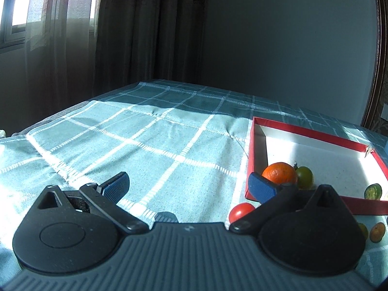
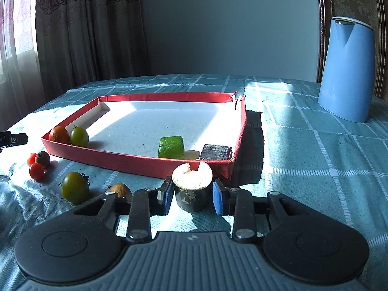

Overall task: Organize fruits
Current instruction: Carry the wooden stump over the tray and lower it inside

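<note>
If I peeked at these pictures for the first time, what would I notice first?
Probably the shallow red cardboard tray with a white floor, bright in the sun on the teal checked tablecloth, with a round orange fruit and a green tomato tucked in its near left corner. Next, the dark cylinder chunk with a pale cut top sitting between the fingers of the right tool. A tall blue jug stands far right.

2 fruits in tray
</note>
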### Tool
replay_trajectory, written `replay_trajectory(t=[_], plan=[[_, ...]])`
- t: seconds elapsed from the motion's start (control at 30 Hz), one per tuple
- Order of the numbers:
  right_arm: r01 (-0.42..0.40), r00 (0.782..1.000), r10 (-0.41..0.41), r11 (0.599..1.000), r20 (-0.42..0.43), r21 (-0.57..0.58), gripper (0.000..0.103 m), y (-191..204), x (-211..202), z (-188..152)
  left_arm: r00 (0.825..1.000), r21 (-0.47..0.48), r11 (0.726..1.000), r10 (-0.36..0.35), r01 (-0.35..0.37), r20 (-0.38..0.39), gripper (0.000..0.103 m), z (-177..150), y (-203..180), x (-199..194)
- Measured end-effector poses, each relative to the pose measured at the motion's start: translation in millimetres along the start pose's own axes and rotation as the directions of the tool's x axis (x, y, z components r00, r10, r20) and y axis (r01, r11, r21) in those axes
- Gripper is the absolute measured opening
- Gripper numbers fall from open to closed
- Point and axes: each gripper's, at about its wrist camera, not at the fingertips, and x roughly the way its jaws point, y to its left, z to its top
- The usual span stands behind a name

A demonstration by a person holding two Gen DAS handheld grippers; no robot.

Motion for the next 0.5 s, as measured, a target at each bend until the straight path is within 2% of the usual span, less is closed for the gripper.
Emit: replay_trajectory(t=[0.27, 0.5], plan=[[-0.028, 0.998, 0.028, 1.000, 0.061, 0.007, 0.033, 0, -12, 6, 1.000, 0.027, 0.999, 0.021, -0.021, -0.014, 0.103, 0, -5, 3], [-0.022, 0.992, 0.023, 1.000, 0.127, -0.008, 0.033, -3, -12, 41, 0.999, 0.036, 0.999, 0.031, -0.030, -0.021, 0.103, -1, -5, 5]])
